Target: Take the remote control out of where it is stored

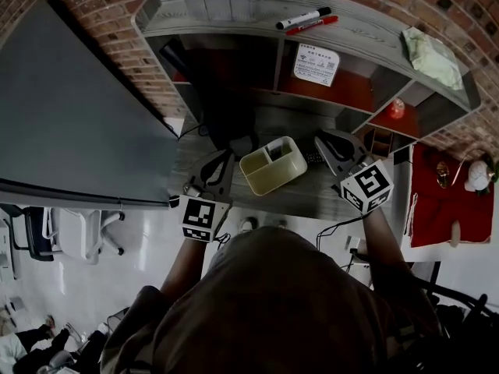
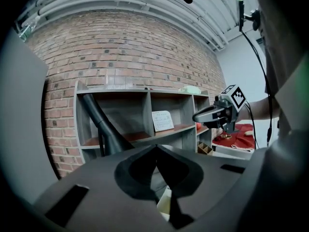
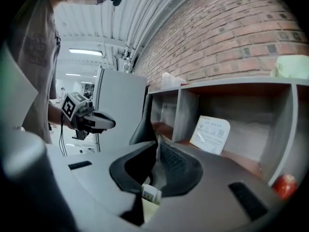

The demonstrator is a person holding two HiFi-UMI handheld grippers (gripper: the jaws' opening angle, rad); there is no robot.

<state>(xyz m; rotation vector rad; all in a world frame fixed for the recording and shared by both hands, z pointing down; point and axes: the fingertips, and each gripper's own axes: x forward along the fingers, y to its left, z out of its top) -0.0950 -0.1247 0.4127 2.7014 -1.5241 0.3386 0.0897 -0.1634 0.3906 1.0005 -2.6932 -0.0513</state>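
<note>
1. Approach is the step in hand: nothing is lifted yet, and both tongs hover by the box point(image 1: 277, 179) on the desk point(image 1: 296, 123).
2. The left gripper point(image 2: 155, 147) is clenched on nothing. The right gripper point(image 3: 157, 142) is also closed and empty, its tips above the box.
3. The remote point(image 3: 151, 193) is, I judge, the pale end poking up in the box just under the right jaws. The head view does not show it clearly.
4. If so, it stands on end, long axis near upright.
5. The next move calls for opening the right jaws, lowering them astride that end, pinching, then drawing straight up.
</note>
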